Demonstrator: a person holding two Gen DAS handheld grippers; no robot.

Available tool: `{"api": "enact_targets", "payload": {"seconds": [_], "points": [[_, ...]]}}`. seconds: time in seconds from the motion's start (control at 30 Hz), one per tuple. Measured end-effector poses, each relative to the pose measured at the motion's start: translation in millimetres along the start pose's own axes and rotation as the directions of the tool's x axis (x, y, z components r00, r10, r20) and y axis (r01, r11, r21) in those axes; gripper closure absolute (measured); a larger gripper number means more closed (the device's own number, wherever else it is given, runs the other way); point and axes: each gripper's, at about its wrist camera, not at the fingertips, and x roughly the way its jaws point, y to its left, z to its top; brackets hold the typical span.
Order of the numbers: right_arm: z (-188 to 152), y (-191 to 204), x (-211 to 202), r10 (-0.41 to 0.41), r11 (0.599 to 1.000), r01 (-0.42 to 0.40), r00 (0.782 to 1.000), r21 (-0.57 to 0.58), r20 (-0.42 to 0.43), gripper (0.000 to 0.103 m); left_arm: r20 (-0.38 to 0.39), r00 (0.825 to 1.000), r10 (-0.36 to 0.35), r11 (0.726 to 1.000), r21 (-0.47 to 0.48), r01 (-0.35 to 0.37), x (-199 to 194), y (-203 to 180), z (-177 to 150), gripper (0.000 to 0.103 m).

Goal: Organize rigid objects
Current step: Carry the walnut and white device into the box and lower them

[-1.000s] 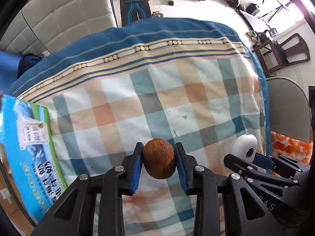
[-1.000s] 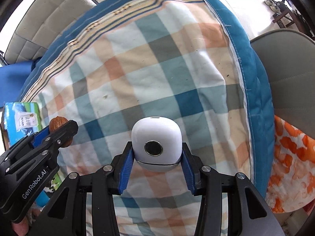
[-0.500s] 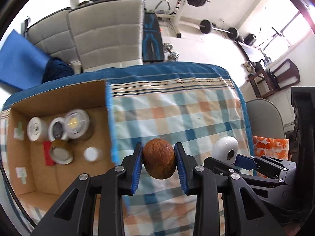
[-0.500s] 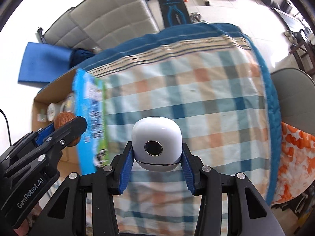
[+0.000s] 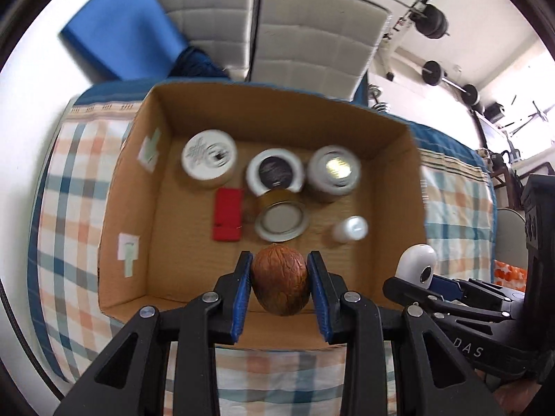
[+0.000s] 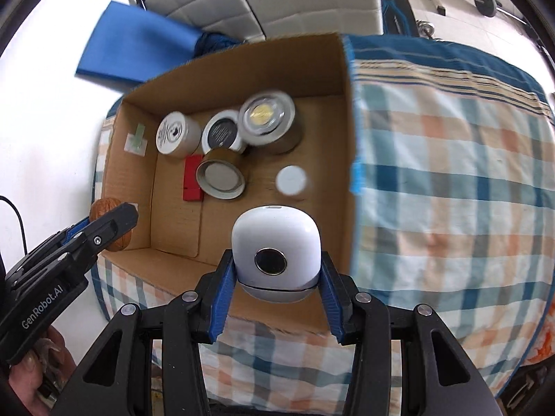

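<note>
Right now a brown walnut (image 5: 280,285) sits pinched between the two blue pads of the left tool (image 5: 280,289). The nut hangs over the near end of an open cardboard box (image 5: 395,138), above the bare brown floor of the box. From the right wrist view the same walnut (image 6: 104,208) peeks out behind the left tool's black finger, by the box's left wall.

The right tool (image 6: 275,274) is squeezing a small white device (image 6: 275,254) with a round dark lens on its front. It hangs over the near edge of the box too, just to the right of the left tool. In the left wrist view the white device (image 5: 418,265) shows at the right side of the box.

Inside the box stand three round tubs in a row at the far end: a white-lidded one (image 5: 209,155), one with a dark top (image 5: 275,172), and one with a shiny gold spot on top (image 5: 334,171). Nearer sit a tin can (image 5: 281,221), a flat red thing (image 5: 227,219) that may be a small case, though it is blurry, and a little white bottle (image 5: 349,228).

The box rests on a checked cloth (image 6: 451,173) of blue, orange and white squares. Behind it are grey padded cushions (image 5: 305,34) and a blue mat (image 5: 121,24).
</note>
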Motion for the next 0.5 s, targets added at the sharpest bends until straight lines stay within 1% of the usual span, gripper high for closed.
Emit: {"api": "enact_targets", "payload": {"seconds": [0.07,0.13,0.17,0.27,0.43,0.5], "points": [[6.6,10.0,23.7,-0.020,1.000,0.020,0.999,0.000,-0.025,0.055,-0.046,0.999,-0.001,1.000,-0.017,0.000,17.0,18.7,0.4,0.074],[14.0,14.2,48.9,-0.025,1.000,0.026,0.998,0.013,-0.059,0.055,-0.088,0.996,-0.017,0.999,-0.037,0.014,36.9,33.1,1.5,0.074],[16.5,15.7,58.4,-0.036,0.999,0.037,0.997,0.014,-0.069,0.055,-0.118,0.993,-0.024,0.999,-0.044,0.019,50.6,39.4,2.5,0.074],[26.0,17.9,88.3,-0.067,0.997,0.070,0.993,0.022,-0.097,0.055,-0.176,0.984,-0.042,0.998,-0.058,0.032,81.3,52.1,5.5,0.074],[35.2,19.9,117.2,-0.113,0.993,0.117,0.985,0.024,-0.132,0.055,-0.260,0.963,-0.069,0.997,-0.056,0.056,117.7,58.0,8.2,0.074],[37.3,19.3,126.8,-0.124,0.991,0.129,0.981,0.026,-0.146,0.055,-0.274,0.960,-0.057,0.998,-0.041,0.048,128.1,57.9,9.3,0.074]]}}
